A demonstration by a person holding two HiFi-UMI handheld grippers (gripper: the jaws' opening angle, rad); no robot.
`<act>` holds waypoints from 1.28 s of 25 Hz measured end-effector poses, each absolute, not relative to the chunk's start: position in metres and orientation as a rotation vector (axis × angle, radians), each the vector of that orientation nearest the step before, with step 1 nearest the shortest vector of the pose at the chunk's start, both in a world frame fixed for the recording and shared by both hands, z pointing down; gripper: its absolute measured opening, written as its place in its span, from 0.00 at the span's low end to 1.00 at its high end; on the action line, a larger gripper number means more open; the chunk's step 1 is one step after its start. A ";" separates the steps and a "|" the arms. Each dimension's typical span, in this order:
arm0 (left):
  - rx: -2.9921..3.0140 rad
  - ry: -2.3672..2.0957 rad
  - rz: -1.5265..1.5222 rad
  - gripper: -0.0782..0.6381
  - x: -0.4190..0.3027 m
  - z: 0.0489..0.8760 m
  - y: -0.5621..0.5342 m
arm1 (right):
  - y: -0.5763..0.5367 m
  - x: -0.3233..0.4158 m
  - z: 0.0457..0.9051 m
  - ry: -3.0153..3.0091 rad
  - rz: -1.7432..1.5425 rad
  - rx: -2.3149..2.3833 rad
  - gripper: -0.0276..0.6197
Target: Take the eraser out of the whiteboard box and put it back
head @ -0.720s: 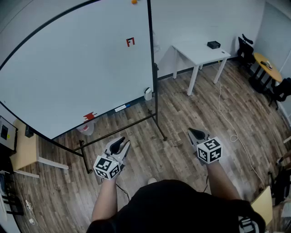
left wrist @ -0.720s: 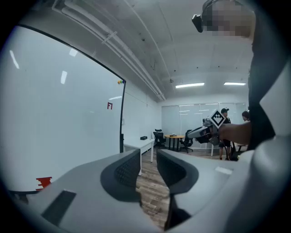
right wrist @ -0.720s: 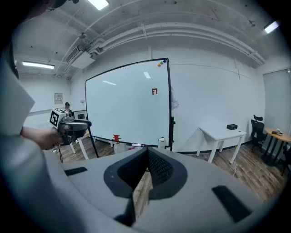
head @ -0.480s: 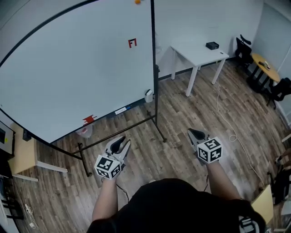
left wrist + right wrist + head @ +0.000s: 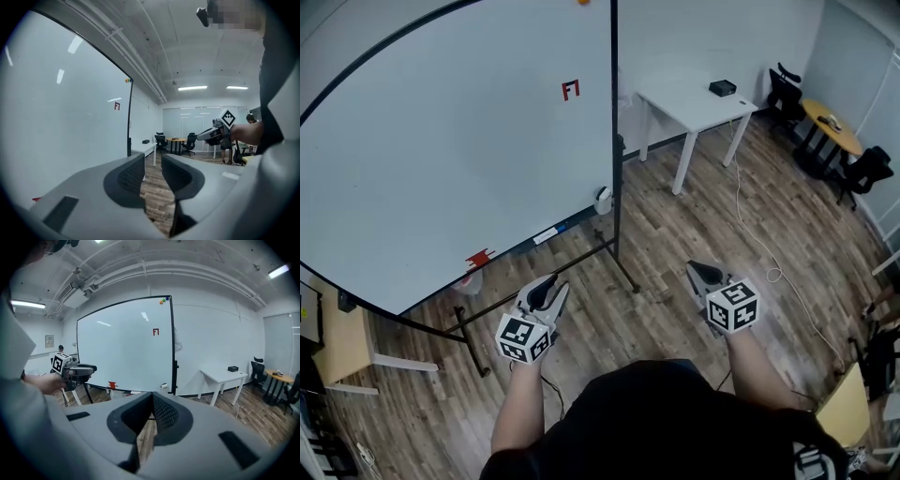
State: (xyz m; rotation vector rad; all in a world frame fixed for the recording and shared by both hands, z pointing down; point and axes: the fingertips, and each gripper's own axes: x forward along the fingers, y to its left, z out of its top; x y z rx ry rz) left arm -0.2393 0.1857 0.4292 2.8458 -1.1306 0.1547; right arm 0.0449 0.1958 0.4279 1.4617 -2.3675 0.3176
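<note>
Whiteboard box (image 5: 604, 198) sits as before; left gripper (image 5: 546, 294), right gripper (image 5: 701, 276) unmoved

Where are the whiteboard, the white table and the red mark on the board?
whiteboard (image 5: 441, 141), head view, bare middle of its surface.
white table (image 5: 696, 105), head view, middle of its top.
red mark (image 5: 571, 90), head view, centre of the mark.

Black short-sleeved shirt (image 5: 675, 427), grey left tongs (image 5: 549, 287) and right tongs (image 5: 695, 270), black-and-white marker cubes (image 5: 523, 338).
</note>
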 end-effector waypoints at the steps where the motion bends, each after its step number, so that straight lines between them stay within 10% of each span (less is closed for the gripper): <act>1: 2.846 -1.126 0.153 0.27 -0.240 0.429 0.183 | 0.195 0.045 0.427 -2.361 0.317 1.466 0.04; 32: 2.769 -1.187 0.324 0.27 -0.192 0.460 0.090 | 0.073 0.090 0.466 -2.367 0.400 1.374 0.04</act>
